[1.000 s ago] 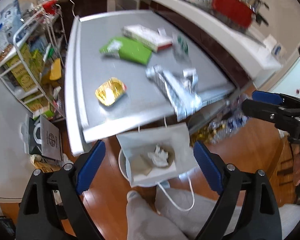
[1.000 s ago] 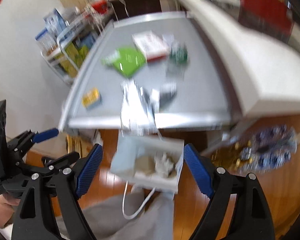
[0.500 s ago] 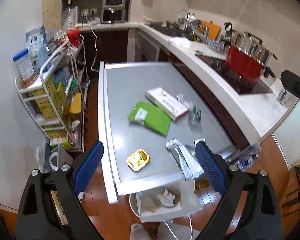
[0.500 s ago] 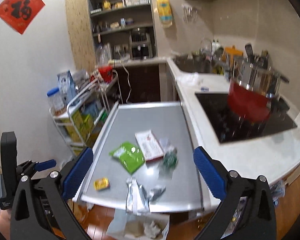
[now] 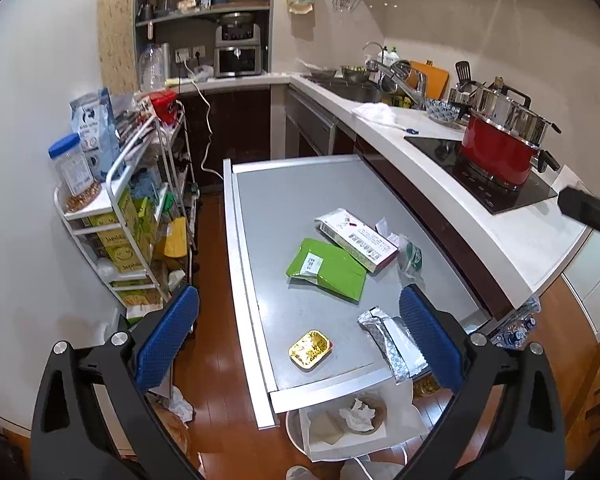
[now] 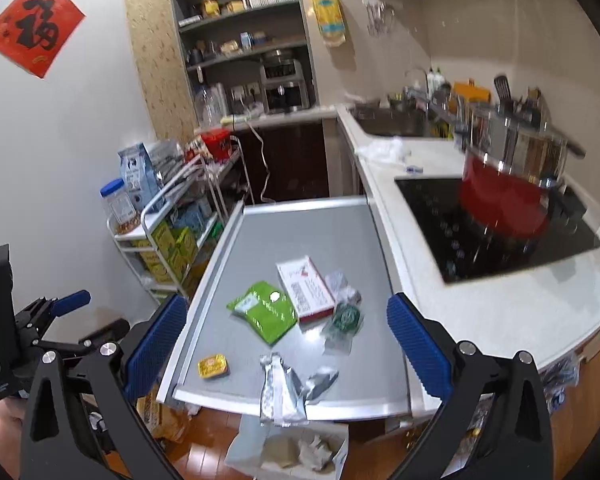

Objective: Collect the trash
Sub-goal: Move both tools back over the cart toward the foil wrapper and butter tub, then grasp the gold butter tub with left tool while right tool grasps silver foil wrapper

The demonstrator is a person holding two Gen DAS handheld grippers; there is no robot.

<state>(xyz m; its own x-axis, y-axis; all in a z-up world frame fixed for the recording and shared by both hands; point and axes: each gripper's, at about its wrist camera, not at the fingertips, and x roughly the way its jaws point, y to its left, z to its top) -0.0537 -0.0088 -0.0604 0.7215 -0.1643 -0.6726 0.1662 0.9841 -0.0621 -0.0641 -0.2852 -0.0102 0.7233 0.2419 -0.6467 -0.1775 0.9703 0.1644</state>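
A grey table [image 5: 300,208] carries trash: a green pouch [image 5: 328,268], a white and red box [image 5: 358,234], a clear wrapper with green print [image 5: 410,258], a silver foil wrapper [image 5: 392,342] over the near edge, and a gold foil tray [image 5: 310,350]. On the floor below stands a white paper bag [image 5: 356,420] holding crumpled tissue. My left gripper [image 5: 298,296] hangs above the table's near end, its jaws opening, nothing between them. My right gripper [image 6: 286,304] is open and empty over the same end, above the foil wrapper [image 6: 284,392] and bag [image 6: 292,448].
A wire cart [image 5: 132,220] full of snack boxes stands left of the table. The white counter [image 5: 500,248] on the right bears a black hob and a red pot [image 5: 496,152]. A bag of bottles [image 5: 516,324] lies on the wood floor.
Both grippers have risen and tipped upward from just over the paper bag, so the whole table and kitchen now show. Their jaws stand wider.
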